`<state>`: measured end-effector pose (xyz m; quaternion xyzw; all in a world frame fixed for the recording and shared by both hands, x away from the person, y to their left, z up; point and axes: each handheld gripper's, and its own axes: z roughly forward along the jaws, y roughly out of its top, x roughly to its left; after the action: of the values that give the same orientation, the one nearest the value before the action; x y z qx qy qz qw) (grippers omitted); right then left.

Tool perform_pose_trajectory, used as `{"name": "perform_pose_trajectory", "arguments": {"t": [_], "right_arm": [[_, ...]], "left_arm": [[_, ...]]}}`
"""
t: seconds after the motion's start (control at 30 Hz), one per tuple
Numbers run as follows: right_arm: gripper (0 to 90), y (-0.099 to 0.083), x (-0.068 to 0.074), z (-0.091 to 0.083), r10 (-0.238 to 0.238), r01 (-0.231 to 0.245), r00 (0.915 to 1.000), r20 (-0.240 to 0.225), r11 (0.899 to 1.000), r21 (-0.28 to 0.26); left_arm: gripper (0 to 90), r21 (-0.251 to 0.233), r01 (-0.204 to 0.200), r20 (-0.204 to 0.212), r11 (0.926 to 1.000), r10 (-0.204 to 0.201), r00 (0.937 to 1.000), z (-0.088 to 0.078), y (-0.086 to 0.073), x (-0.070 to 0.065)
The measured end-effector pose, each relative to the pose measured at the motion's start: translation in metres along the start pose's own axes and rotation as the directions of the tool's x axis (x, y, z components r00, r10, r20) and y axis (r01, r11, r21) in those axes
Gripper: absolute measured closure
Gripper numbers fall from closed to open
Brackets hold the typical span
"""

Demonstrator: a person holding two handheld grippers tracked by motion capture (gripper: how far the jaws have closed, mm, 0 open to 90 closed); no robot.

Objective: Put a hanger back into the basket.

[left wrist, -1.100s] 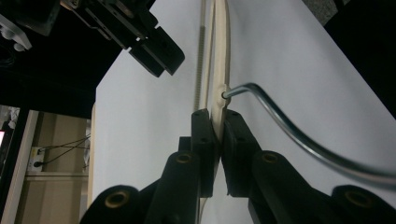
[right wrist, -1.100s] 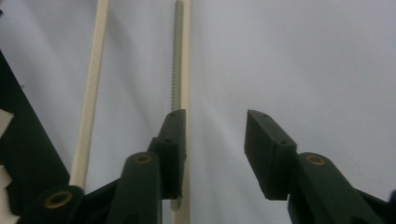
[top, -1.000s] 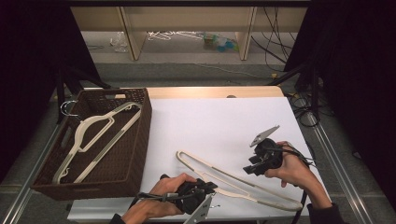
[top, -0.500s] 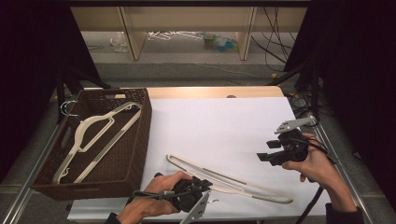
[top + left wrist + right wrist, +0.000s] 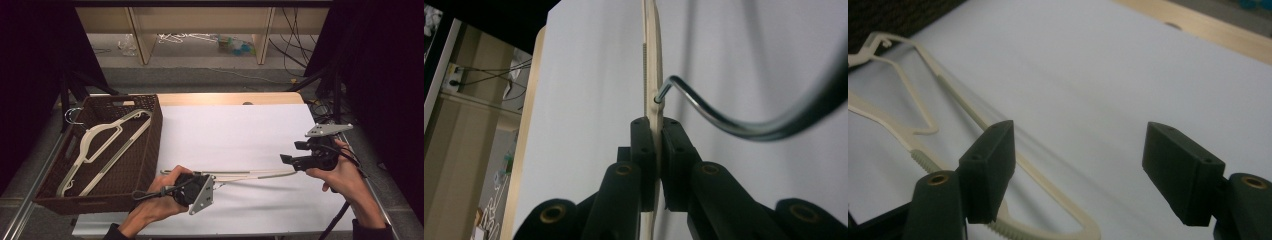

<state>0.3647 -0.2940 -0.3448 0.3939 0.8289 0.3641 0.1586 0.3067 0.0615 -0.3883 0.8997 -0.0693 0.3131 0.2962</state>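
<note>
A cream plastic hanger (image 5: pixel 255 174) stretches level across the near part of the white table (image 5: pixel 240 130). My left gripper (image 5: pixel 200 182) is shut on it. In the left gripper view the pads (image 5: pixel 644 150) clamp the hanger's bar (image 5: pixel 651 60) just below its metal hook (image 5: pixel 724 122). My right gripper (image 5: pixel 294 153) stands open at the hanger's right end. Its jaws have just been opening, and nothing is pressed between them. In the right gripper view (image 5: pixel 1083 150) the hanger (image 5: pixel 963 107) runs beneath the left jaw.
A dark wicker basket (image 5: pixel 150 145) stands at the table's left with another cream hanger (image 5: pixel 100 145) lying in it. A wooden strip (image 5: pixel 225 98) borders the table's far edge. Beyond it are shelves and cables on the floor.
The right gripper has come off the hanger, opened and moved right. The hanger, held by the left gripper, has swung from a diagonal to nearly level and risen off the table.
</note>
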Motion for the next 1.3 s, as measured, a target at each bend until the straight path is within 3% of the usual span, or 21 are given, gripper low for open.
{"name": "perform_pose_trajectory", "arguments": {"t": [0.07, 0.2, 0.27, 0.33, 0.4, 0.5, 0.53, 0.73, 0.77, 0.8, 0.9, 0.93, 0.97, 1.0, 1.03, 1.1, 1.2, 1.23, 1.3], "right_arm": [[30.5, 0.0, -0.002, -0.002, -0.002, 0.002, 0.9999, 0.01, 1.0, -0.031], [30.1, 0.0, -0.002, -0.006, 0.004, 0.0, 0.9994, 0.034, 0.996, -0.089], [29.1, -0.001, 0.0, -0.01, 0.005, 0.001, 0.999, 0.044, 0.993, -0.12], [29.1, -0.002, 0.002, -0.015, 0.034, -0.028, 0.9986, 0.041, 0.989, -0.144], [28.8, -0.004, 0.002, -0.02, 0.044, -0.034, 0.9977, 0.052, 0.983, -0.178], [27.9, -0.009, 0.005, -0.021, 0.041, -0.03, 0.9974, 0.059, 0.983, -0.183], [27.9, -0.012, 0.007, -0.02, 0.041, -0.03, 0.9976, 0.056, 0.982, -0.188], [28.0, -0.025, 0.018, -0.007, 0.013, -0.008, 0.9992, 0.037, 0.989, -0.147], [28.0, -0.028, 0.02, -0.005, 0.008, -0.004, 0.9995, 0.029, 0.99, -0.143], [28.0, -0.031, 0.023, -0.003, 0.005, -0.002, 0.9998, 0.02, 0.991, -0.134], [28.0, -0.037, 0.03, 0.003, -0.004, 0.005, 1.0, 0.005, 0.992, -0.13], [27.9, -0.039, 0.032, 0.005, -0.022, 0.023, 0.9997, 0.007, 0.99, -0.136], [27.9, -0.041, 0.034, 0.007, -0.015, 0.016, 0.9999, 0.006, 0.991, -0.136], [27.9, -0.043, 0.035, 0.008, -0.021, 0.021, 0.9998, 0.003, 0.99, -0.14], [27.9, -0.044, 0.037, 0.01, -0.017, 0.016, 0.9999, -0.002, 0.99, -0.139], [27.9, -0.047, 0.04, 0.014, -0.026, 0.025, 0.9997, -0.005, 0.989, -0.143], [27.9, -0.05, 0.044, 0.018, -0.036, 0.033, 0.9992, -0.02, 0.99, -0.137], [27.9, -0.05, 0.045, 0.019, -0.043, 0.04, 0.999, -0.014, 0.99, -0.135], [27.9, -0.051, 0.047, 0.02, -0.045, 0.042, 0.9988, -0.022, 0.992, -0.123]], "left_arm": [[85.3, 0.0, 0.033, -0.003, 0.9995, -0.033, 0.9995, -0.002, -0.003, 0.006], [85.4, -0.005, 0.125, -0.014, 0.9922, -0.125, 0.9921, -0.007, -0.006, 0.02], [85.4, -0.007, 0.195, -0.033, 0.9809, -0.195, 0.9803, -0.007, -0.007, 0.025], [85.4, 0.006, 0.223, -0.047, 0.9749, -0.222, 0.9739, -0.008, -0.007, 0.03], [85.3, -0.016, 0.272, -0.042, 0.9622, -0.272, 0.9613, -0.009, -0.01, 0.037], [85.4, -0.034, 0.338, -0.046, 0.9405, -0.34, 0.9395, -0.012, -0.013, 0.046], [85.4, -0.044, 0.349, -0.041, 0.936, -0.351, 0.9355, -0.013, -0.014, 0.049], [85.4, -0.11, 0.469, -0.019, 0.8763, -0.474, 0.8805, -0.027, -0.023, 0.068], [85.4, -0.117, 0.49, -0.011, 0.8637, -0.495, 0.869, -0.03, -0.024, 0.071], [85.4, -0.128, 0.518, -0.002, 0.846, -0.522, 0.8529, -0.033, -0.026, 0.073], [85.4, -0.143, 0.562, 0.011, 0.8145, -0.567, 0.8238, -0.044, -0.03, 0.08], [85.4, -0.151, 0.579, 0.017, 0.8014, -0.583, 0.8122, -0.048, -0.031, 0.083], [85.4, -0.168, 0.602, 0.031, 0.7808, -0.606, 0.7949, -0.051, -0.032, 0.085], [85.4, -0.177, 0.617, 0.041, 0.7667, -0.621, 0.7829, -0.055, -0.034, 0.087], [85.4, -0.187, 0.637, 0.05, 0.7483, -0.64, 0.7669, -0.059, -0.035, 0.089], [85.4, -0.196, 0.656, 0.06, 0.7292, -0.658, 0.7502, -0.068, -0.038, 0.094], [85.4, -0.218, 0.688, 0.074, 0.6919, -0.691, 0.7187, -0.082, -0.043, 0.102], [85.4, -0.224, 0.702, 0.083, 0.6765, -0.704, 0.7054, -0.088, -0.045, 0.105], [85.4, -0.25, 0.729, 0.113, 0.6376, -0.728, 0.6761, -0.099, -0.049, 0.111]]}}
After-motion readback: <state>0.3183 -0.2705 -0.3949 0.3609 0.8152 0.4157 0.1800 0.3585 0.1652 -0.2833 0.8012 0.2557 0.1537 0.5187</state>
